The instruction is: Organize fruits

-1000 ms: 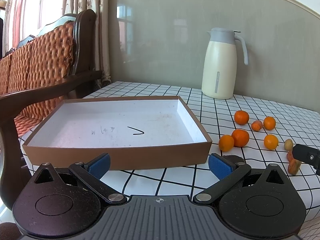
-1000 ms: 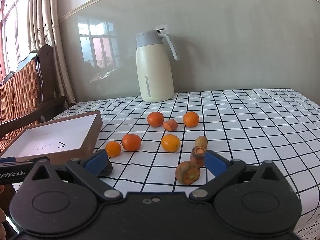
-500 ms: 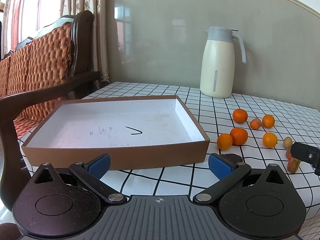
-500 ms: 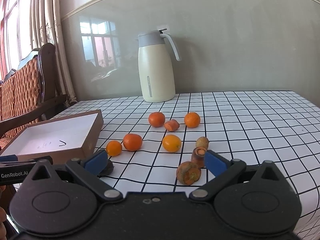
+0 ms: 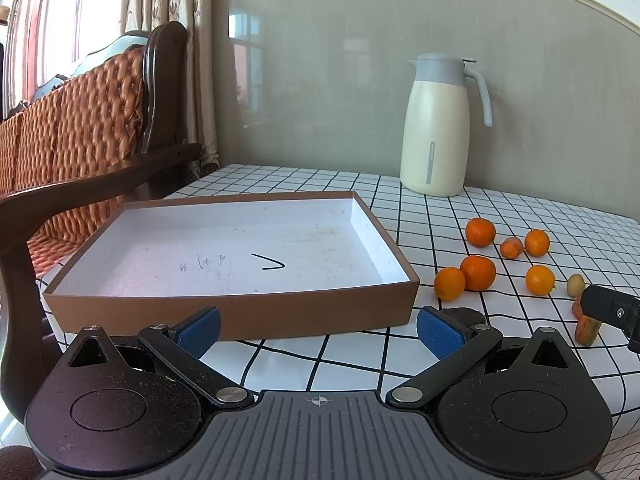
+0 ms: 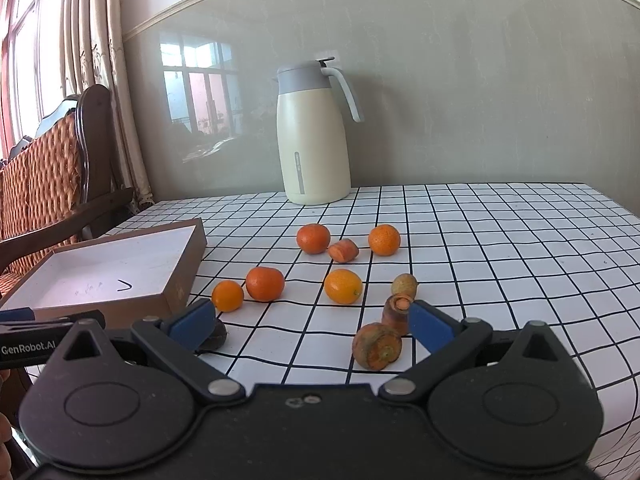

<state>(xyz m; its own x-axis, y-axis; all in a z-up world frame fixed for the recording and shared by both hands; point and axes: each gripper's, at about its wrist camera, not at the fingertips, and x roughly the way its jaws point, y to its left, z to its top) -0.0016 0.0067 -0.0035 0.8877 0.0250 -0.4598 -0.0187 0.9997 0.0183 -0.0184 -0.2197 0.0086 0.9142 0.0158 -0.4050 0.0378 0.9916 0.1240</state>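
Checked tablecloth covers the table against a grey wall; a wooden sofa sits at the left edge. Box, brown outside and white inside, lies flat near the left corner with nothing in it, so it looks like the drop target. Jug stands upright at the back, well apart from the work. Left gripper hovers just in front of the box's near wall, jaws wide apart, holding nothing. Right gripper hangs low over the near edge, jaws also apart and bare, facing the fruit, so a pick seems next. Oranges are scattered right of the box: two touching, one alone, two further back. Carrot stubs lie just inside the right jaw, another between the back oranges. Small brownish fruit sits beside them. No fruit sorted yet.
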